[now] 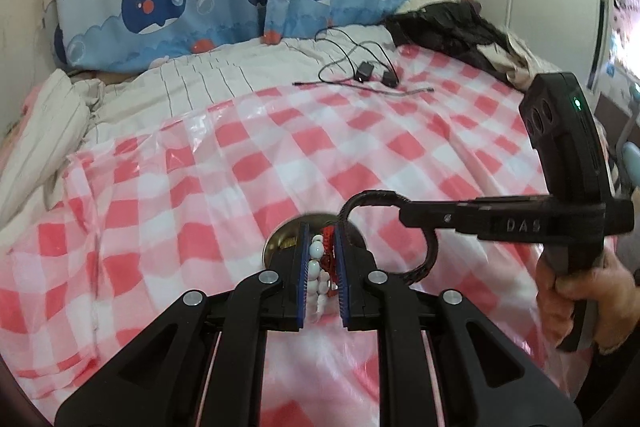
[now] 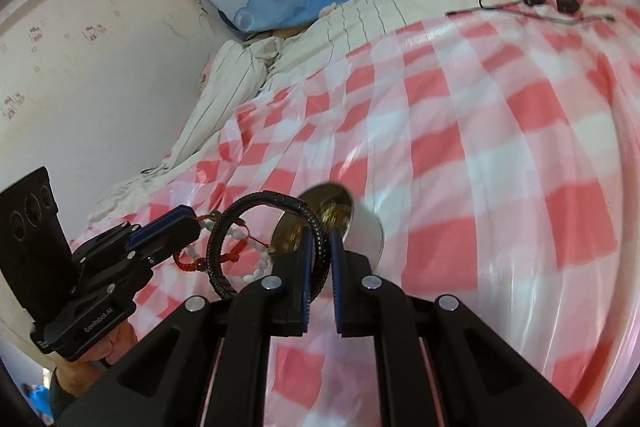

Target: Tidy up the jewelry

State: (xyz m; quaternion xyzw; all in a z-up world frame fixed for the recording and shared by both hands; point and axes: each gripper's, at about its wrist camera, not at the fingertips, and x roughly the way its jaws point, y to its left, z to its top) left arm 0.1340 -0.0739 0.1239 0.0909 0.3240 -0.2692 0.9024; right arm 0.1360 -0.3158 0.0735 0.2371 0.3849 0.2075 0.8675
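Holding both pieces up over checked cloth (image 1: 400, 131): left gripper (image 1: 322, 251) pinching white bead bracelet (image 1: 314, 255), right gripper (image 2: 320, 247) pinching black braided bracelet (image 2: 240, 211). Loops look tangled. Next, guessing: ease apart, drop into gold dish (image 2: 360, 223) just below.

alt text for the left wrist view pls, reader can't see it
The left claw, shut, holds a white bead bracelet with red cord above a pink-and-white checked plastic sheet on a bed. From the right, the right claw grips a black braided bangle.

black claw (image 1: 320, 267), blue pads (image 1: 303, 279), silver screws
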